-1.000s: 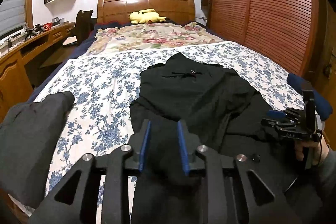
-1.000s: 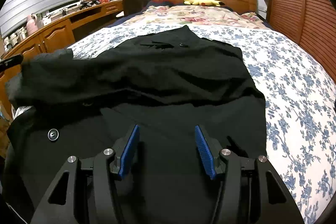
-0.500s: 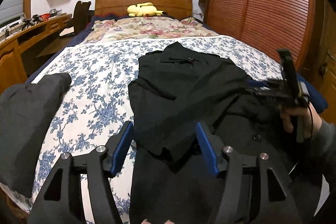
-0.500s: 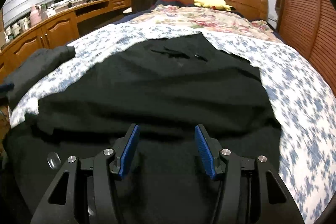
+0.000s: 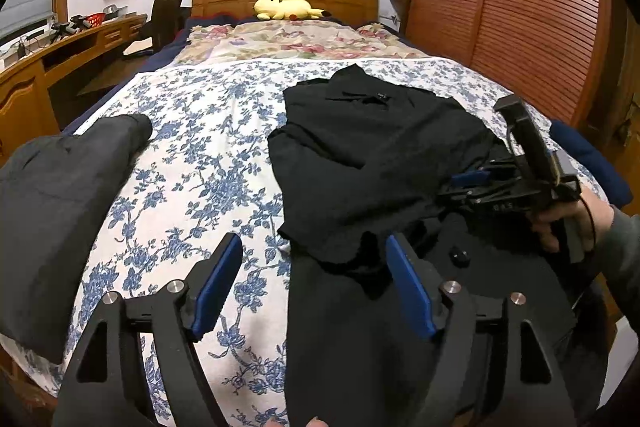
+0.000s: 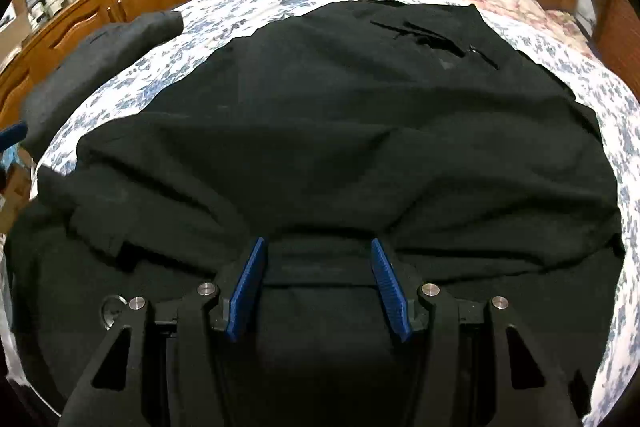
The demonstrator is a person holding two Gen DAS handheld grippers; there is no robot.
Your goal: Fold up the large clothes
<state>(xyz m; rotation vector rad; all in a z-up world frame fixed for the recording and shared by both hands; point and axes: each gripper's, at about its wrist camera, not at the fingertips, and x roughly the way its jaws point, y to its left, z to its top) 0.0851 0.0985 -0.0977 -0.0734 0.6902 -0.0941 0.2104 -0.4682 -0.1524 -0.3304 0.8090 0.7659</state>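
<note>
Left claw (image 5: 314, 281) opening, tilted bedward

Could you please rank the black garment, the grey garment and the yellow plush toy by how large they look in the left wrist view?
1. black garment
2. grey garment, though nearness to the camera inflates it
3. yellow plush toy, far off
</note>
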